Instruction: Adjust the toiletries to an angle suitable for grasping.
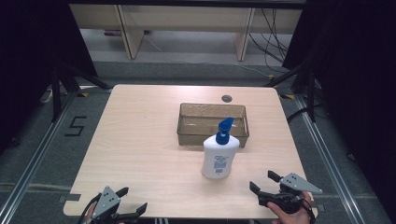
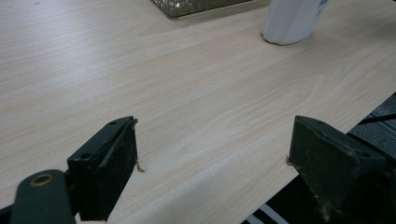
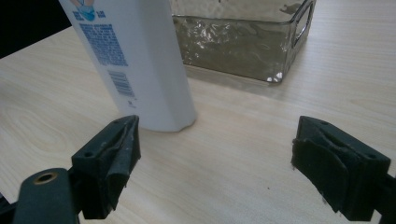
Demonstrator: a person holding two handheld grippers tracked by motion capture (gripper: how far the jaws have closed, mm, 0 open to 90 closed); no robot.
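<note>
A white pump bottle with a blue pump head stands upright on the light wooden table, just in front of a clear plastic bin. My right gripper rests open near the table's front right edge, a short way right of the bottle. In the right gripper view the bottle stands beyond the left jaw and the bin lies behind it. My left gripper is open at the front left edge. The left gripper view shows the bottle's base far off, with nothing between the jaws.
A small round grommet sits in the table near its far edge. Wooden furniture legs and cables stand on the floor behind the table. Black tripod legs flank both far corners. A "5" is marked on the floor at left.
</note>
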